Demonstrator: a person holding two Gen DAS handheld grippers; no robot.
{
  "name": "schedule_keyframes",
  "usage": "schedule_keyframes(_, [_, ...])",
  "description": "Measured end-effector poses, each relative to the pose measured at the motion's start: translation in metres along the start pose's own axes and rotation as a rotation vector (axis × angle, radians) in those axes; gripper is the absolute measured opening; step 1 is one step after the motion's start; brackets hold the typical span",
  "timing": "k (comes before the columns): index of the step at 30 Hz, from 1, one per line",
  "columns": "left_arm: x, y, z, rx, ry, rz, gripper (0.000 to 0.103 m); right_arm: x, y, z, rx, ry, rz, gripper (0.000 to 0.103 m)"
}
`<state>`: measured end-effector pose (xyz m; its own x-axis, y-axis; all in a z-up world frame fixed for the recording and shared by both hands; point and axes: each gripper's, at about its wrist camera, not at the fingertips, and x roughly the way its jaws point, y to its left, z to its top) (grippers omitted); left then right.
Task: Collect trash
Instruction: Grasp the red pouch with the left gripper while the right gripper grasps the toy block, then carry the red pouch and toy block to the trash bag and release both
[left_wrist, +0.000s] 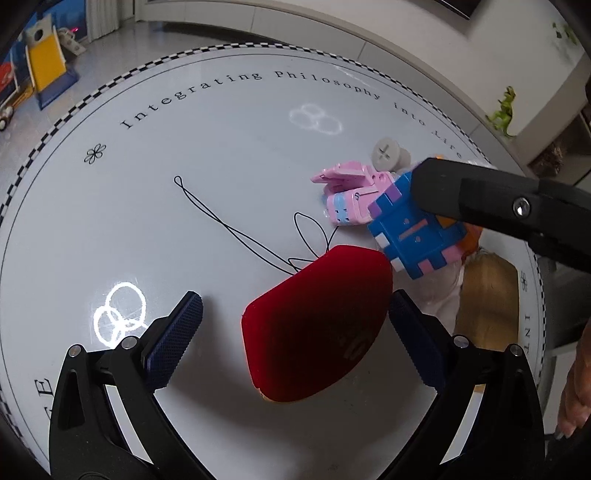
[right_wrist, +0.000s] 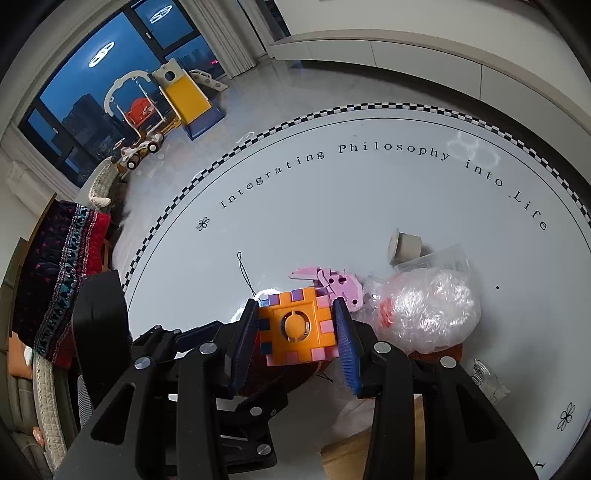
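My right gripper (right_wrist: 300, 332) is shut on a toy cube (right_wrist: 297, 326) with an orange face toward the camera; in the left wrist view the cube (left_wrist: 417, 234) shows its blue face, held just above the table. My left gripper (left_wrist: 295, 314) is open, its fingers either side of a red velvet pouch (left_wrist: 317, 328) lying on the white round table (left_wrist: 184, 221). A pink toy (left_wrist: 351, 195) lies beside the cube, and shows in the right wrist view (right_wrist: 332, 284). A crumpled clear plastic wrap (right_wrist: 428, 314) lies to the right of the cube.
A grey plastic screw-shaped piece (right_wrist: 404, 246) and a clear plastic container (right_wrist: 439, 260) lie behind the wrap. A thin black string (left_wrist: 229, 229) runs across the table. A brown cardboard box (left_wrist: 487, 299) sits near the table's right edge. The table's edge is near the wall.
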<state>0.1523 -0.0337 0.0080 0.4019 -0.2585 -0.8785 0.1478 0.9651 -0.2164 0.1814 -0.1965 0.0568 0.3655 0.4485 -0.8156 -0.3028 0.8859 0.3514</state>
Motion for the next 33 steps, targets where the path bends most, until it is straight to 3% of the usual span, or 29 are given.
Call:
schedule_keyframes(2, [0.001, -0.008, -0.007, 0.051, 0.007, 0.028, 0.097, 0.0, 0.003, -0.001, 0.004, -0.005, 0.004, 0.042])
schedule_keyframes(4, [-0.003, -0.011, -0.013, 0.073, -0.014, 0.027, 0.087, -0.002, 0.003, -0.002, 0.013, -0.011, 0.009, 0.042])
schedule_keyframes(5, [-0.006, -0.013, -0.015, 0.078, -0.033, 0.007, 0.069, -0.003, 0.003, -0.003, 0.017, -0.013, 0.011, 0.042])
schedule_keyframes(7, [-0.012, -0.021, -0.019, 0.091, -0.059, 0.04, 0.068, -0.004, 0.002, -0.006, 0.02, -0.013, 0.004, 0.042])
schedule_keyframes(10, [-0.021, -0.028, -0.032, 0.071, -0.086, 0.025, 0.066, -0.01, 0.003, -0.012, 0.027, -0.016, 0.003, 0.042])
schedule_keyframes(17, [-0.066, -0.002, -0.067, -0.009, -0.125, 0.021, 0.066, -0.03, 0.019, -0.035, 0.014, -0.019, 0.02, 0.042])
schedule_keyframes(27, [-0.144, 0.038, -0.144, -0.068, -0.189, 0.117, 0.066, -0.047, 0.097, -0.093, -0.062, 0.0, 0.067, 0.043])
schedule_keyframes(33, [-0.169, 0.073, -0.184, -0.122, -0.217, 0.187, 0.066, -0.043, 0.157, -0.136, -0.138, 0.034, 0.106, 0.043])
